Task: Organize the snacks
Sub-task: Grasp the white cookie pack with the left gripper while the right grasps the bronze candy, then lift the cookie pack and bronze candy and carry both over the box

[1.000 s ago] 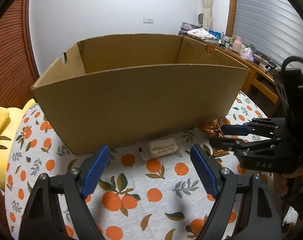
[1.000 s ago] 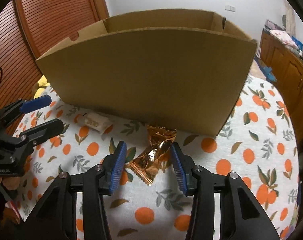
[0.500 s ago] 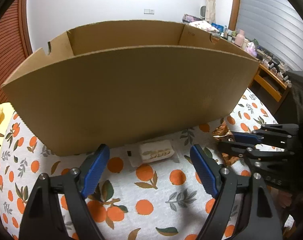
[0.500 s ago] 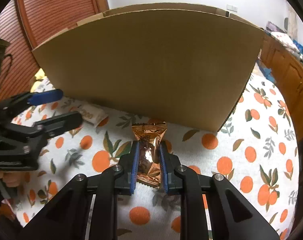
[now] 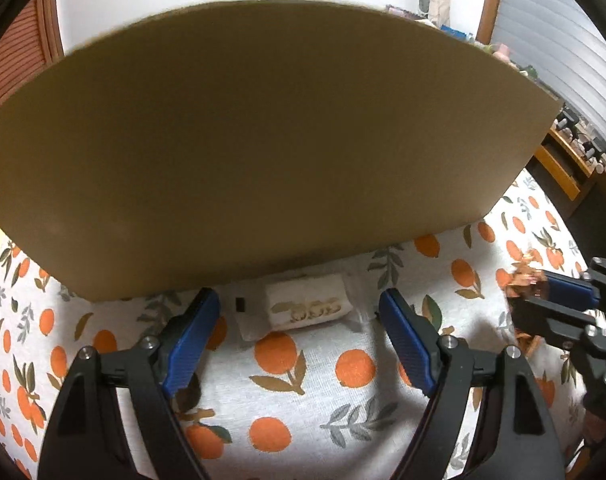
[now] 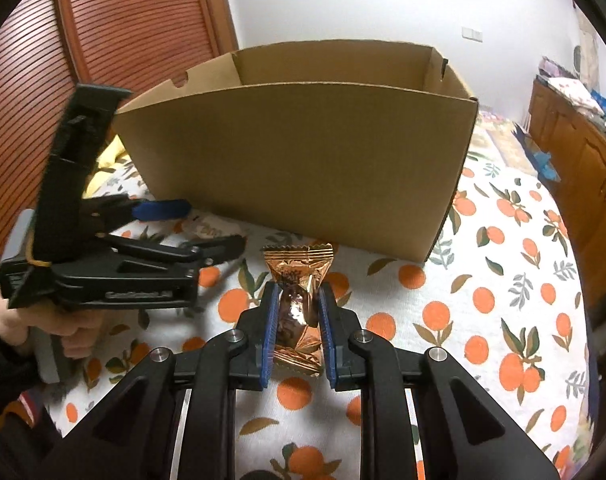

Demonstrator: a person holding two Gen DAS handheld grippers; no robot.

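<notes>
**Right clamped on copper snack, left spread over white one**

Right gripper (image 6: 297, 322) is gripping the copper-foil snack (image 6: 297, 300) just above the orange-print cloth (image 6: 483, 320), near the cardboard box (image 6: 303, 160). Left gripper (image 5: 299, 326) is hanging with jaws wide, straddling the white wrapped snack (image 5: 307, 306) lying against the box wall, not touching it.

The cardboard box (image 6: 303, 152) stands on the table (image 6: 503, 320) ahead of me. A white packet (image 5: 307, 306) lies just before its near wall, between my left tongs (image 5: 299, 332). My right tongs (image 6: 297, 320), off to their right, grip a foil snack (image 6: 297, 280).
</notes>
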